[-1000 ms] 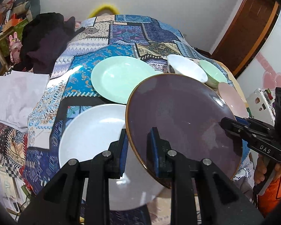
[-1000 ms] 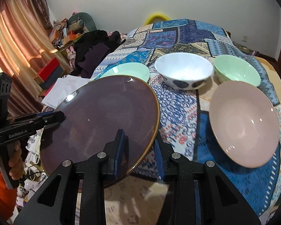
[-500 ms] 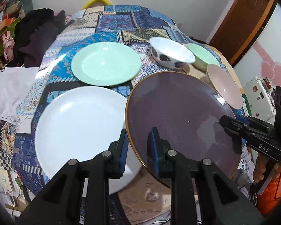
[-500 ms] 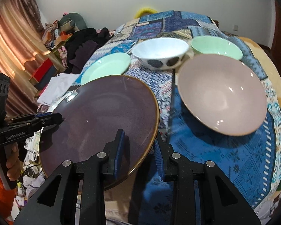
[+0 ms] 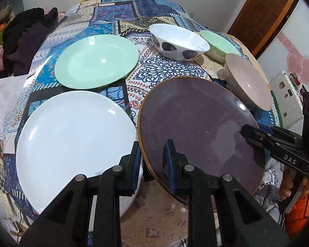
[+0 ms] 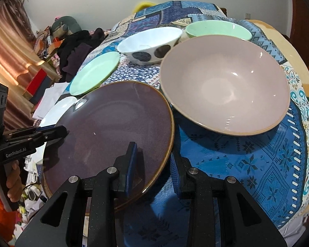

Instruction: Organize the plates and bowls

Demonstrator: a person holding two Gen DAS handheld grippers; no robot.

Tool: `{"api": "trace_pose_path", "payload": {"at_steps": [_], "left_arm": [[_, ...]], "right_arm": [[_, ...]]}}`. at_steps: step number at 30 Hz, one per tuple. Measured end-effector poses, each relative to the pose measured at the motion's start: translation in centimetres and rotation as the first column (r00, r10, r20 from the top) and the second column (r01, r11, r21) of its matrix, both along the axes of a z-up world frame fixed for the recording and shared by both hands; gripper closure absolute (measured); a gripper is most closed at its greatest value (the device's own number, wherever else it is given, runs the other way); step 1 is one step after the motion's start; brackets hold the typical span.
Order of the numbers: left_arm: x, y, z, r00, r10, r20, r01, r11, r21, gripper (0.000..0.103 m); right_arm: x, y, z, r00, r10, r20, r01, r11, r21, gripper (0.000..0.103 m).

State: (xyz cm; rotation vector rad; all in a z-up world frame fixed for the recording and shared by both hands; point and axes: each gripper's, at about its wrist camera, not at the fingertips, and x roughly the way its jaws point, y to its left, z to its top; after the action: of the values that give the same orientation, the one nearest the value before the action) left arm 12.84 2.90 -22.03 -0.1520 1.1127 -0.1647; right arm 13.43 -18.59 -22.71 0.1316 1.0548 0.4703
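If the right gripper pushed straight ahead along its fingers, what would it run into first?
The right gripper is already clamped on the purple plate, so the plate leads. Straight ahead, the plate's far edge would probably meet the pink bowl first; their rims look nearly touching, though depth is unclear.

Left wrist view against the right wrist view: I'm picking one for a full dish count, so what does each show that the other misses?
Only the left shows the round white plate nearly whole and the right gripper. Only the right shows the inside of the pink ceramic bowl and the left gripper. Both show the dark purple gold-rimmed plate clamped at opposite edges, the mint green plate, the white spotted bowl and the mint green bowl.
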Motion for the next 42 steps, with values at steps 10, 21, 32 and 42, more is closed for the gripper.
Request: {"api": "trace_pose_path", "payload": {"at_steps": [10,21,32,42], "left_arm": [[1.3,-0.3,-1.3,1.0,-0.013,-0.028,0.013,1.0,-0.003,0.081],[0.6,0.5,-0.5,1.0,0.006,-0.013,-0.006,1.0,-0.014,0.081],[-2.4,2.7,3.1,0.992,0.082,0.093,-0.085,0.996,0.026,0.056],[-5.5,8.0,5.1,0.965,0.223,0.139,-0.229,0.973,0.03,0.036]], "right_arm": [[0.3,-0.1,-0.1,1.0,-0.001,-0.006,0.001,1.0,-0.023,0.075],[-0.7,-0.5,1.3,1.0,0.006,0.02,-0.004,0.998,-0.063,0.073],[-2.0,0.1,5.3,0.991,0.031,0.128,-0.024,0.998,-0.049,0.066],[-1.1,5.5,7.0,0.972,0.15,0.182,-0.146,0.989,-0.034,0.06]]}}
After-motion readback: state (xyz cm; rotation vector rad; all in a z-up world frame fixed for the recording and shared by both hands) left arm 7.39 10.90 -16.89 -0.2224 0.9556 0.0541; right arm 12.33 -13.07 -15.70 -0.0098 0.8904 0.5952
